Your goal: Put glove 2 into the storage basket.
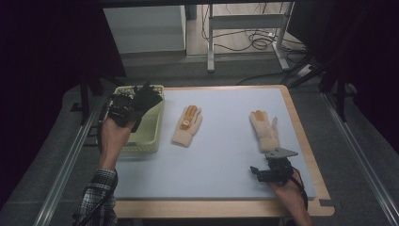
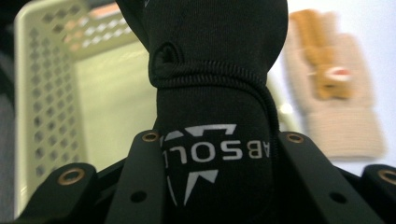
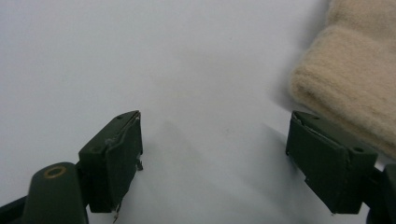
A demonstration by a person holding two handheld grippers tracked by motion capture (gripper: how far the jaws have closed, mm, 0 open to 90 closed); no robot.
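In the high view, nearest me, my right tongs [image 1: 256,173] rest on the desk [image 1: 226,155], jaws wide apart and holding nothing, just short of the right cream glove [image 1: 265,130]. My left tongs [image 1: 134,107] hold a black glove [image 1: 147,97] over the basket [image 1: 151,128]; I judge this the drop-off step, so next I release it inside.

In the left gripper view, the jaws pinch the black glove's [image 2: 217,93] cuff, its long axis pointing away from me.

In the right gripper view, the cream glove [image 3: 355,79] lies beside the open jaws.
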